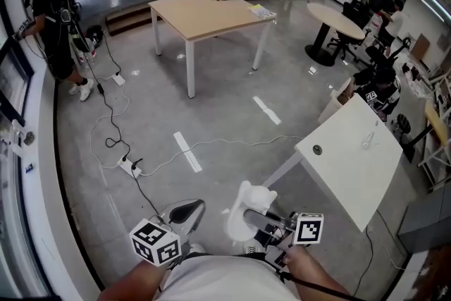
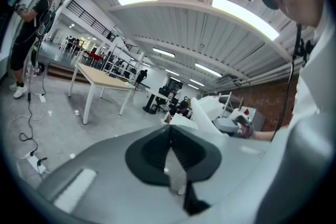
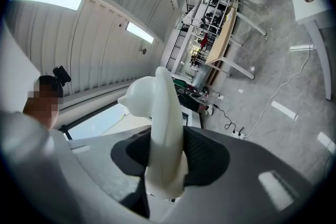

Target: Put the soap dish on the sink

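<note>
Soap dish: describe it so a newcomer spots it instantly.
Head view: left of the white table, at bottom centre, the right gripper holds the soap dish in the air. It is a glossy white curvy piece pinched on edge between the fingers; the left gripper beside it is shut and empty.

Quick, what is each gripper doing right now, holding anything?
Left gripper: closed, empty.
Right gripper: closed on the white soap dish.
</note>
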Tool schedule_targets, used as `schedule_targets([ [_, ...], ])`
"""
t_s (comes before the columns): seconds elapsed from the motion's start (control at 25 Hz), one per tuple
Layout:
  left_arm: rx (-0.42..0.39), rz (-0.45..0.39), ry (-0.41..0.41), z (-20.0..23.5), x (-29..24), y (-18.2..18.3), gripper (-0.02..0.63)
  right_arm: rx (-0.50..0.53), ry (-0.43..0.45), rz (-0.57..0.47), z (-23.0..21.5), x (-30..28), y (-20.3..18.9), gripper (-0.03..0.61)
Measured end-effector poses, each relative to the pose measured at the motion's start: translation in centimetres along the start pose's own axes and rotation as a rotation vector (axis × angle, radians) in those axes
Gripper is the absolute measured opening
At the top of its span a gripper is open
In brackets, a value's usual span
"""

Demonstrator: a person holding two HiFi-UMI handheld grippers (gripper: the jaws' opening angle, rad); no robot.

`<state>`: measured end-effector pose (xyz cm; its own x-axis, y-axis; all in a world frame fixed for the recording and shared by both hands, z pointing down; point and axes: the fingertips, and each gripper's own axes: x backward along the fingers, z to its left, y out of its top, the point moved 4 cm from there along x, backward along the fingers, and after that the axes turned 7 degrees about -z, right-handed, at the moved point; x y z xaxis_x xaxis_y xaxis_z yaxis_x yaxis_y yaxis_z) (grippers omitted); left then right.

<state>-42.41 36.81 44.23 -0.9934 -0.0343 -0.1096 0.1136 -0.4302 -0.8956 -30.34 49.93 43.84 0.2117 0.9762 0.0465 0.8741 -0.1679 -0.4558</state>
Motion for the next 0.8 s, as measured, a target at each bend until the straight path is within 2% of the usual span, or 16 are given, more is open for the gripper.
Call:
schedule_targets([
  [0.24, 0.010, 0.037, 0.007, 2.1, 2.3, -0.4, 0.006, -0.040, 0.011, -0.056, 0.2, -2.1, -1.7, 0.143],
  [0.32, 0.006, 0.036, -0.017, 2.3, 2.7, -0.1, 0.006, -0.015, -0.004, -0.055, 0.7, -2.3, -2.1, 0.143],
  [0.4, 0.011, 0.032, -0.037, 2.6, 2.3, 0.2, 0.006, 0.005, -0.015, -0.062, 1.0, -2.2, -1.9, 0.143],
  [0.64, 0.007, 0.057, -0.055, 2.7, 1.2, -0.4, 0.006, -0.025, -0.041, -0.090, -0.1, -1.6, -2.3, 0.143],
  [0.8, 0.001, 0.036, -0.037, 2.9, 0.3, 1.1, 0.006, -0.027, -0.041, -0.096, 0.0, -1.6, -0.9, 0.143],
])
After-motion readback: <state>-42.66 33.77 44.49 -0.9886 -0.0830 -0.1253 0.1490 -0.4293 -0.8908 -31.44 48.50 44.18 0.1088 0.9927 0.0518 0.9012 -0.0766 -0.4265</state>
